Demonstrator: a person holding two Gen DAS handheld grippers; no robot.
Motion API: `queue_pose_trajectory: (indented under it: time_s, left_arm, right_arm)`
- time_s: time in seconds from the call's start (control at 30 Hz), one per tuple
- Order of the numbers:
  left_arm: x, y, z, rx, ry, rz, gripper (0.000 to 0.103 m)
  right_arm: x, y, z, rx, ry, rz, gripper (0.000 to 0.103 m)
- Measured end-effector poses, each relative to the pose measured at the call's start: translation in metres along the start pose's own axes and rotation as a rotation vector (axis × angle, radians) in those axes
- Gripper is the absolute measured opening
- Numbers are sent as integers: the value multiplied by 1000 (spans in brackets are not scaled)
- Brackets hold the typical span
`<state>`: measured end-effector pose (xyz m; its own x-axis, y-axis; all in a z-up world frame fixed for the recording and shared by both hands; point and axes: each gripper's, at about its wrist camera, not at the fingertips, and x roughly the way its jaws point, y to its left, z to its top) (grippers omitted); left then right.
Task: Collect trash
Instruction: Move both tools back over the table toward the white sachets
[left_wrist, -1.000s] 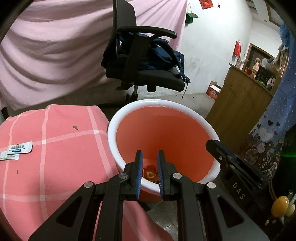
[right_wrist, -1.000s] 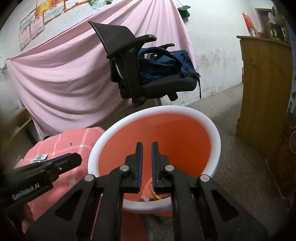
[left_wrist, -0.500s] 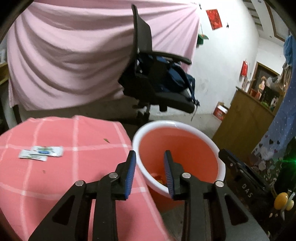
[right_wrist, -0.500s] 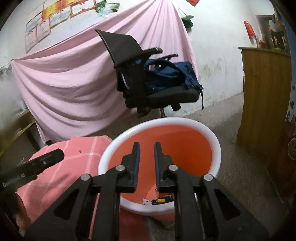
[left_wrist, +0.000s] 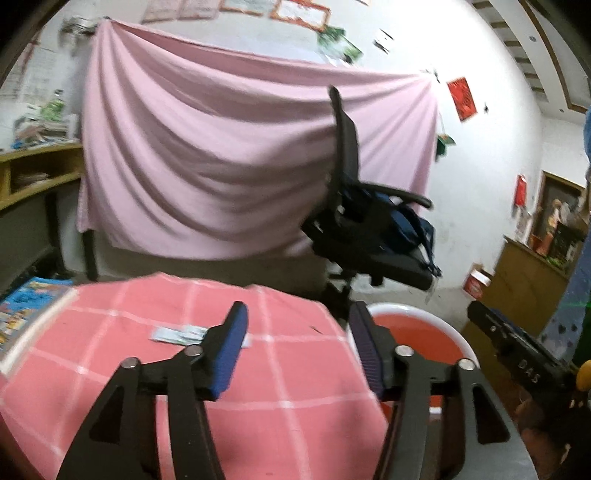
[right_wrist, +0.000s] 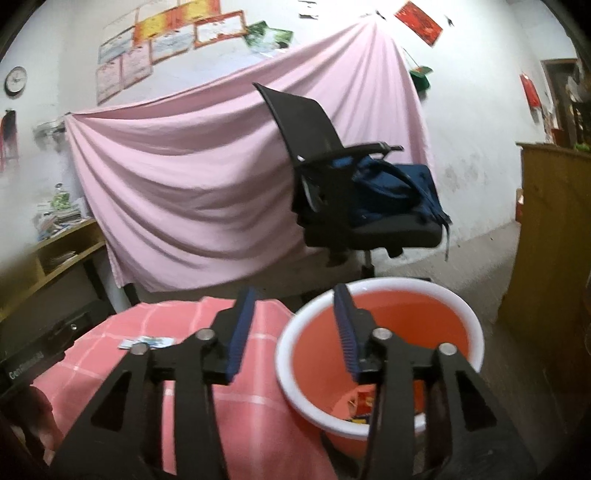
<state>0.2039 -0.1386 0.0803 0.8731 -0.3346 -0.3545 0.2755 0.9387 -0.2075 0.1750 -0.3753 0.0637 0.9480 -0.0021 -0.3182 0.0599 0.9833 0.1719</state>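
An orange bin with a white rim (right_wrist: 380, 332) stands on the floor right of the pink checked table (right_wrist: 184, 369); it also shows in the left wrist view (left_wrist: 424, 332). Wrappers (right_wrist: 364, 404) lie at its bottom. Two white sachets (left_wrist: 179, 334) lie on the table, also seen in the right wrist view (right_wrist: 147, 342). My left gripper (left_wrist: 295, 332) is open and empty above the table, just right of the sachets. My right gripper (right_wrist: 295, 321) is open and empty over the table edge and bin rim.
A black office chair with a blue backpack (right_wrist: 369, 199) stands behind the bin before a pink sheet (left_wrist: 221, 166). A wooden cabinet (right_wrist: 550, 258) is at the right. A colourful book (left_wrist: 26, 314) lies at the table's left. A desk with shelves (right_wrist: 55, 258) stands at the left.
Both grippers have opened wide, risen and swung left from over the bin toward the table. The sachets now lie nearer the left gripper's fingers.
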Motion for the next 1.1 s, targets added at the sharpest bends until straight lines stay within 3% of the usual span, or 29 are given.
queue_pose_trajectory:
  time_s: [0.07, 0.13, 0.23, 0.3, 0.53, 1.1]
  left_arm:
    - [-10, 10, 3, -4, -36, 29, 63]
    - [-23, 23, 6, -13, -82, 62, 88]
    - [-39, 38, 6, -27, -158, 112, 101]
    - [-45, 48, 5, -31, -179, 132, 101]
    - [-63, 78, 0, -43, -222, 206, 102]
    - [-69, 98, -4, 52, -298, 281, 102]
  right_arm:
    - [-2, 11, 3, -6, -21, 17, 74]
    - [-2, 20, 5, -8, -41, 36, 84]
    - [-4, 30, 8, -11, -69, 61, 99]
    - [-7, 37, 8, -12, -96, 79, 103]
    - [-16, 53, 8, -20, -178, 128, 103]
    - [1, 88, 6, -136, -225, 258, 103]
